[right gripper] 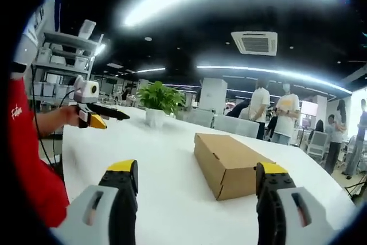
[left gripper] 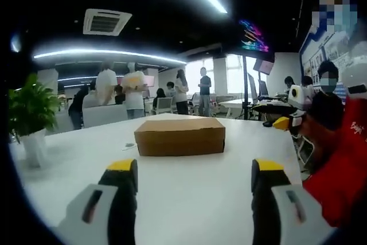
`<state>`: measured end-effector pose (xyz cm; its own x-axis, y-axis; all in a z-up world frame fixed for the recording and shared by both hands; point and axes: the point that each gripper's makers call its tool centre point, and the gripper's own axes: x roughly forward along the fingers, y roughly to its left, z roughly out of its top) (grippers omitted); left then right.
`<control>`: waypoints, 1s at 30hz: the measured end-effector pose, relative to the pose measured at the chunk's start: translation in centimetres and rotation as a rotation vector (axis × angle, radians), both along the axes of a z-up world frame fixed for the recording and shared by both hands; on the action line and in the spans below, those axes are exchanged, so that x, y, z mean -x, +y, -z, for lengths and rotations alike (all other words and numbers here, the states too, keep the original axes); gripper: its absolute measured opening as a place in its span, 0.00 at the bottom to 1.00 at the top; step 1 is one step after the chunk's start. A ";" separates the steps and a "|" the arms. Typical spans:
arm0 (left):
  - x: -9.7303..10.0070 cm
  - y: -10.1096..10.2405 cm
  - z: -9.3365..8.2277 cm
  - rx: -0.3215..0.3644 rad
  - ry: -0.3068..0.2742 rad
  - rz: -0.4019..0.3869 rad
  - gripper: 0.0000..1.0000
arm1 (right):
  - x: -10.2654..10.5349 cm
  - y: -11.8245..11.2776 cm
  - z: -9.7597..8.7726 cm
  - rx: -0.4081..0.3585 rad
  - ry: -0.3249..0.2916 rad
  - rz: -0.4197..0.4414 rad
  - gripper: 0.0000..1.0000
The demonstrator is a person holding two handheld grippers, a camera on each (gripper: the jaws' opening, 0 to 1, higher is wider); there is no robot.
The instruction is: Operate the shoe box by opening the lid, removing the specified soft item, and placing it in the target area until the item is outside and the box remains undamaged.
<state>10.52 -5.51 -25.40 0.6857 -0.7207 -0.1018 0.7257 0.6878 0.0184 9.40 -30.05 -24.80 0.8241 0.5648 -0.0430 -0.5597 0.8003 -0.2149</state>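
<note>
A closed brown cardboard shoe box (left gripper: 179,136) lies on the white table (left gripper: 189,199), straight ahead of my left gripper (left gripper: 195,171). The yellow-tipped jaws of that gripper stand wide apart with nothing between them, well short of the box. In the right gripper view the same box (right gripper: 229,162) sits ahead and slightly right, its lid down. My right gripper (right gripper: 196,174) is open and empty too, apart from the box. The right gripper (left gripper: 287,120) also enters the left gripper view at the table's right edge. The left gripper (right gripper: 98,117) shows at far left in the right gripper view.
A potted green plant (left gripper: 31,113) in a white pot stands at the table's left, also seen as the plant (right gripper: 160,98) behind the box. A small tag (left gripper: 129,146) lies left of the box. A person's red sleeve (left gripper: 344,170) is at right. Several people and chairs stand beyond the table.
</note>
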 end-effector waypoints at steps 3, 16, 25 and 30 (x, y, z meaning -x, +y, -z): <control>-0.7 -0.2 0.3 0.040 0.024 0.005 0.84 | -0.4 -0.6 0.3 0.093 -0.035 0.039 0.84; -3.1 0.4 2.0 0.027 0.058 0.026 0.86 | -0.1 -0.6 0.5 0.039 -0.015 0.047 0.84; -3.6 -0.9 3.0 0.004 0.059 0.070 0.86 | -0.3 -0.9 0.7 -0.064 0.004 0.049 0.77; -4.0 -1.2 2.8 0.020 0.053 0.075 0.86 | -0.6 -1.4 0.3 -0.126 0.000 0.059 0.78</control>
